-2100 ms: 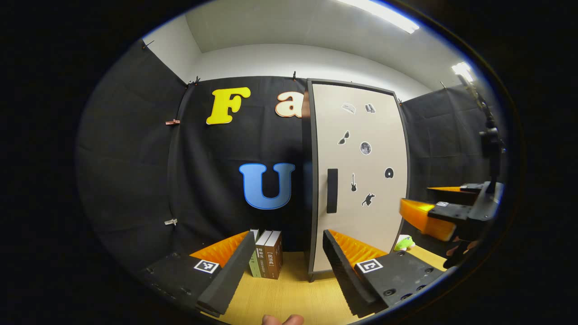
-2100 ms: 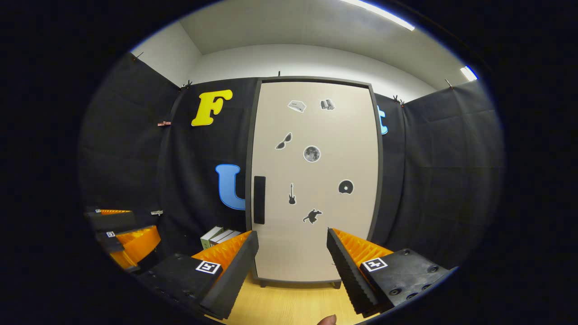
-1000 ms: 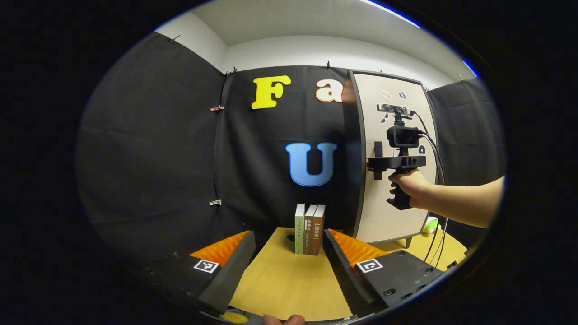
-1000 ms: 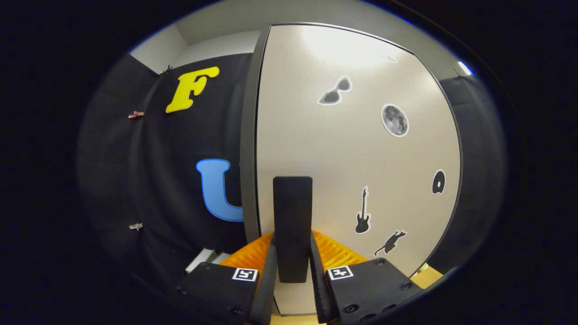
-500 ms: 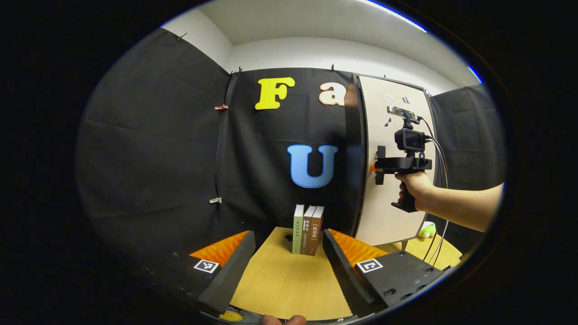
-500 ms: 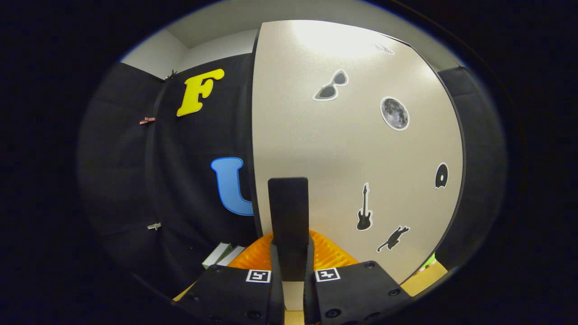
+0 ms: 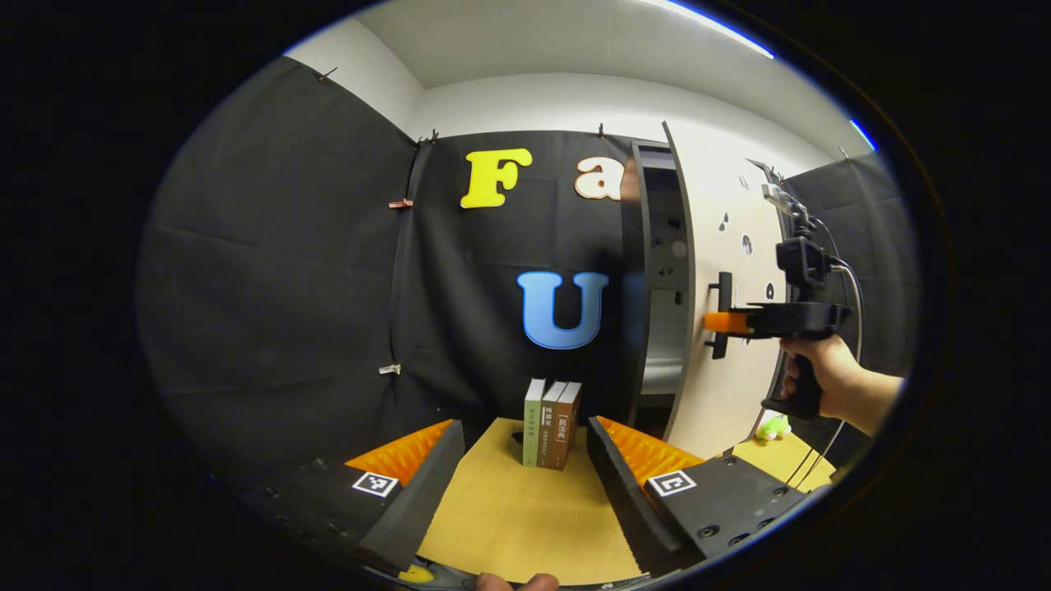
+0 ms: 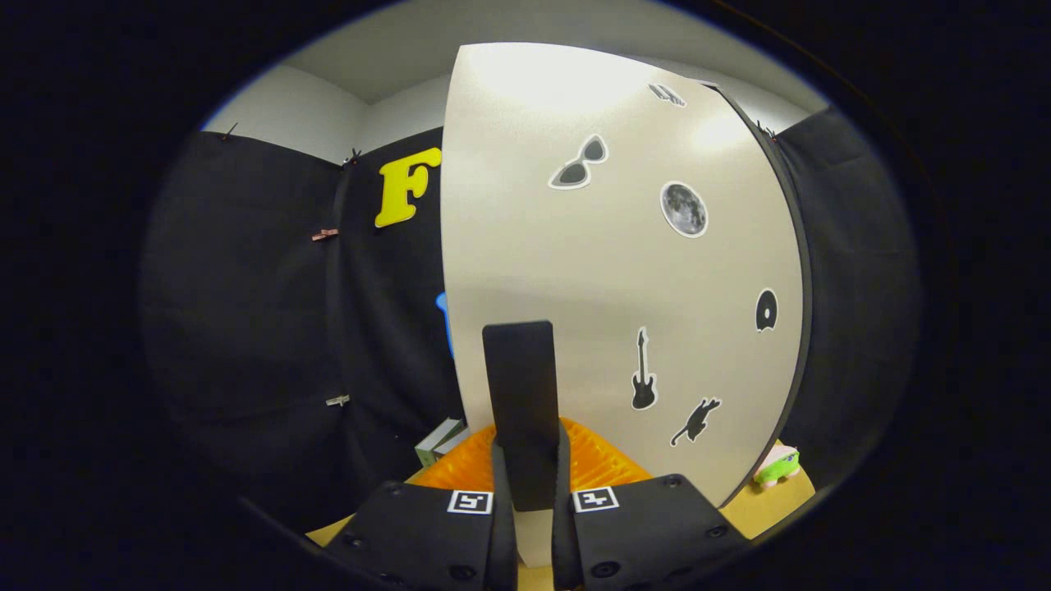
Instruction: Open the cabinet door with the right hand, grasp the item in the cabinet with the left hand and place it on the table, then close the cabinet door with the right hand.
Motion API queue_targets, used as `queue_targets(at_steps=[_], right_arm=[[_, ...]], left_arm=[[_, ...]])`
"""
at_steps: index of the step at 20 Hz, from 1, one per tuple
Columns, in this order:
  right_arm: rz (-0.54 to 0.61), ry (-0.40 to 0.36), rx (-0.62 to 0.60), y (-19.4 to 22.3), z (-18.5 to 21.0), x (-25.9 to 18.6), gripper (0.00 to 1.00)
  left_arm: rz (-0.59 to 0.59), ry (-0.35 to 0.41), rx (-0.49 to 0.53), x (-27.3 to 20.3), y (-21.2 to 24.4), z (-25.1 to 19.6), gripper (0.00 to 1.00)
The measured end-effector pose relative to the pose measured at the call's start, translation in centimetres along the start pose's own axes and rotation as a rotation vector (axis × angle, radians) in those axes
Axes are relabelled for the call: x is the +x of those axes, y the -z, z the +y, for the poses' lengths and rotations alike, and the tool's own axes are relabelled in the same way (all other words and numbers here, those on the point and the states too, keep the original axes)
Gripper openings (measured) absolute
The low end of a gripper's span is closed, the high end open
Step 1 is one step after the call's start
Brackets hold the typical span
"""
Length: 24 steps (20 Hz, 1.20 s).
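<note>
Right gripper clamps the upright door handle; the cabinet door stands partly open. Left gripper — jaws apart — faces the books; the cabinet opening lies ahead-right, its item not discernible.

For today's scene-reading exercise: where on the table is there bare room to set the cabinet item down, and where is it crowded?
Free: the bare table between the left gripper's open fingers, in front of the three upright books. Crowded: the back edge by those books, and the strip beside them where the cabinet door swings, held at its handle by the right gripper. A green toy sits beyond the door.
</note>
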State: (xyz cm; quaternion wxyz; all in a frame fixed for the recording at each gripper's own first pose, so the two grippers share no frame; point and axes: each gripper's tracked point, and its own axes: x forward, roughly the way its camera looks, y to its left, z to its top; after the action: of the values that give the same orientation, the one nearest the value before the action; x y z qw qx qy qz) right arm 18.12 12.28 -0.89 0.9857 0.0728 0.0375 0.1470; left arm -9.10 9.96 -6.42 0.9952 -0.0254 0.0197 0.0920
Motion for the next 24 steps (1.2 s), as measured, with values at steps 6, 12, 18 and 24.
queue_targets(at_steps=[6, 12, 18, 24], right_arm=[[0.024, -0.047, 0.008, -0.2, -1.6, -2.9, 0.21], [0.026, -0.053, -0.006, -0.5, -3.1, -5.3, 0.20], [0.008, -0.015, 0.019, -0.7, -4.9, -6.9, 0.20], [0.002, 0.054, 0.023, -0.8, -6.4, -7.8, 0.21]], left_arm=[[0.010, 0.069, -0.021, 1.6, -0.5, -3.8, 0.95], [0.013, 0.153, -0.005, 2.9, -0.8, -8.8, 0.95], [0.036, 0.249, -0.024, 4.1, -0.7, -14.1, 0.94], [0.036, 0.313, -0.009, 5.1, -0.9, -18.3, 0.92]])
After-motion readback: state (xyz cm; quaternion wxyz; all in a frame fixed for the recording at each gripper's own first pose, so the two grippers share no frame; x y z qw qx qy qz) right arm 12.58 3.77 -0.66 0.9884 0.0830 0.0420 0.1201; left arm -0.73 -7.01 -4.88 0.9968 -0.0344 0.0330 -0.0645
